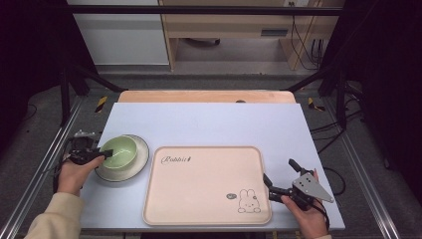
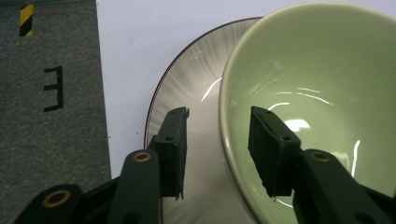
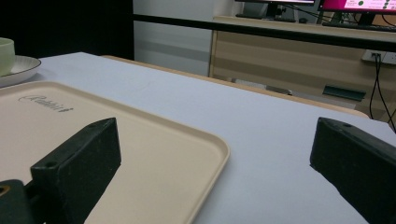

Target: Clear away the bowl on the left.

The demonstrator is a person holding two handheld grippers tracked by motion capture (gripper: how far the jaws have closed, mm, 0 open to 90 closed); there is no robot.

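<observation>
A pale green bowl (image 1: 119,151) (image 2: 317,84) stands on a whitish plate (image 1: 142,154) (image 2: 187,84) at the table's left. My left gripper (image 1: 105,154) (image 2: 219,112) is open and straddles the bowl's near rim. One jaw is inside the bowl, the other is outside over the plate, and neither presses on the rim. A beige tray (image 1: 199,184) (image 3: 140,154) printed with a rabbit lies in the middle with nothing on it. My right gripper (image 1: 277,170) (image 3: 215,130) stands open just past the tray's right edge and holds nothing. The bowl (image 3: 5,55) and plate (image 3: 21,67) show far off in the right gripper view.
The white table top (image 1: 209,124) stretches beyond the tray to a wooden strip (image 1: 204,96) at its back edge. Grey floor (image 2: 46,93) with tape marks lies off the table's left edge. A wooden desk (image 3: 299,51) stands behind the table.
</observation>
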